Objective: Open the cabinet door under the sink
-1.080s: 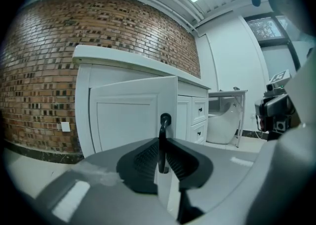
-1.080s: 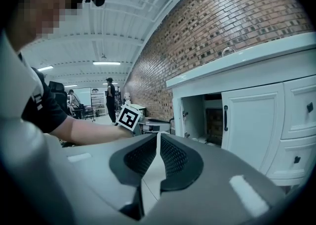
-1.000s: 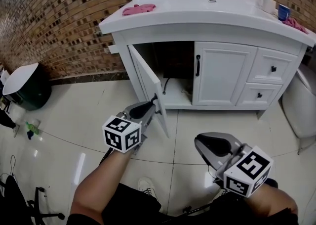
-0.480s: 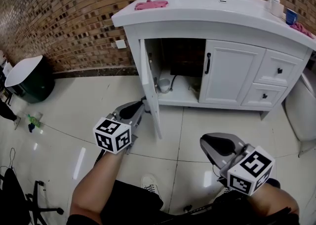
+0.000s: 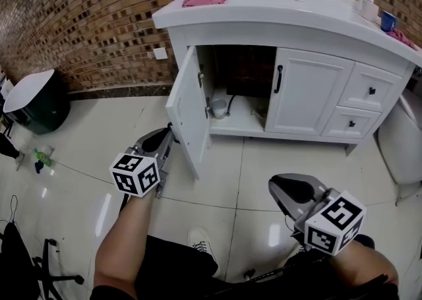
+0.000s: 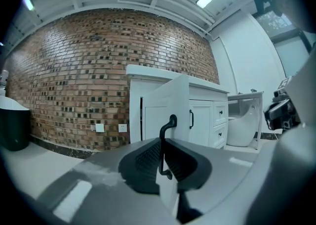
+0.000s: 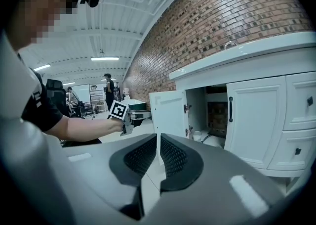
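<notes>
Two grippers in play, but only one is on anything. Left gripper [image 5: 166,137] sits at the free edge of the cabinet door [image 5: 186,111], which stands swung well out from the left front of the sink cabinet [image 5: 283,25], so the dark inside shows. In the left gripper view the black door handle [image 6: 167,129] runs upright right in the gap between the jaws. They're closing on it, already narrow, pads against the bar as far as I can tell. Right gripper [image 5: 285,188] hangs out in front of the sink cabinet, well apart from it, over the tiled floor [image 5: 250,167]. Its jaws are nearly together, just a sliver of gap, nothing in them. The second door [image 5: 304,99] on the cabinet front is closed.
</notes>
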Demonstrator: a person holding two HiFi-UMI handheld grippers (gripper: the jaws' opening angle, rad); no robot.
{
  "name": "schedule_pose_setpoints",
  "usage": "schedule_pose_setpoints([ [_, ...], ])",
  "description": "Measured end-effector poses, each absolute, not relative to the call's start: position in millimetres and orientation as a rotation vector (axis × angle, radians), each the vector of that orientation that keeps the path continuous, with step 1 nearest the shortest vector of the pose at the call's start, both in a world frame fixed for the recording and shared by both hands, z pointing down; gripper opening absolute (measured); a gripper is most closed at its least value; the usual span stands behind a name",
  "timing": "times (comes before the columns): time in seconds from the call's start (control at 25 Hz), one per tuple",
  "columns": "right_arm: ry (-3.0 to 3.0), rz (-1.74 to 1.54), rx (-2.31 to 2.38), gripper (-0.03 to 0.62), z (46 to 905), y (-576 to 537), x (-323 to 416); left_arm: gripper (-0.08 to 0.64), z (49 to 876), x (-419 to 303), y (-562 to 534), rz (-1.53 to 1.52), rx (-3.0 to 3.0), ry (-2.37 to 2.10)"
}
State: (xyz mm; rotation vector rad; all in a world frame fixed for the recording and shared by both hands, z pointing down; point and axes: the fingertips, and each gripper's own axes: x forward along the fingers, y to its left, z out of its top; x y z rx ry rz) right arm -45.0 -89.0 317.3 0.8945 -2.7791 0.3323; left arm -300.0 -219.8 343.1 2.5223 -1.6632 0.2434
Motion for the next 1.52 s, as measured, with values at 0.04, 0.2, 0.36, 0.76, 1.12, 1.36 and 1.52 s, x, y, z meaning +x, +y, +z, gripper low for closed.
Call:
schedule_pose_setpoints([
  [0.04, -2.778, 0.335, 0.900, 0.031, 317, -89, -44, 0.021, 343, -304, -220, 0.236, 2.511, -1.673],
  [0.2, -2.778, 0.332, 0.915, 0.031, 316, -86, -40, 0.021, 343, -315, -221, 0.225, 2.489, -1.701],
  [0.36, -2.775, 0.333, 0.936, 0.031, 315, -86, -35, 0.021, 343, -328, -224, 0.191, 2.446, -1.740],
  [0.76, -2.777, 0.330, 0.964, 0.031, 311, -84, -25, 0.029, 343, -332, -224, 0.142, 2.415, -1.765],
  [1.12, -2.779, 0.315, 0.997, 0.031, 308, -84, -19, 0.028, 324, -333, -206, 0.042, 2.388, -1.765],
  [1.36, -2.807, 0.317, 1.045, 0.029, 303, -88, -13, 0.006, 270, -258, -165, -0.040, 2.636, -1.529],
  [1.52, -2.814, 0.319, 1.073, 0.026, 301, -87, -9, 0.005, 255, -200, -133, -0.044, 2.753, -1.303],
])
